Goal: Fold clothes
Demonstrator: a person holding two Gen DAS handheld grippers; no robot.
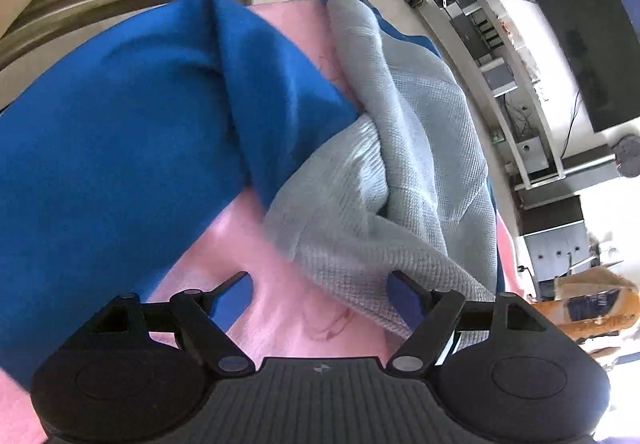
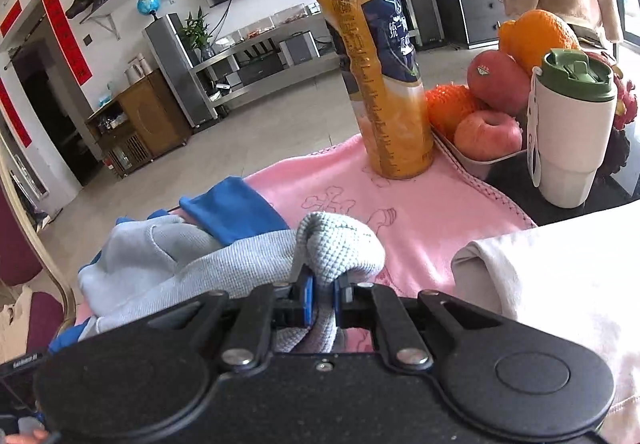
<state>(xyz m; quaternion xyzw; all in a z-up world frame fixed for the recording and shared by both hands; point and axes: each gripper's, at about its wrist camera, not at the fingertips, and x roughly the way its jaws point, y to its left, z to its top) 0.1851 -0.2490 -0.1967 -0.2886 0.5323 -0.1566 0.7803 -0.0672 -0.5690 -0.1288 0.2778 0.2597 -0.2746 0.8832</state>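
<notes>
Right wrist view: right gripper [image 2: 323,294] clamped on a bunched fold of the grey waffle-knit garment [image 2: 224,256], lying crumpled on the pink towel [image 2: 420,212] over the surface. Soft, light, limp knit, likely best taken at hem or edge. Left gripper [image 1: 320,296] gapes wide, empty, beside the hem.

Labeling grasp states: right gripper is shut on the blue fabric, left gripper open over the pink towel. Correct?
Not quite. The right gripper is shut on the grey knit garment, not the blue fabric; the right wrist view shows the grey knit pinched between its pads. The left gripper is open over the pink towel, as stated.
</notes>
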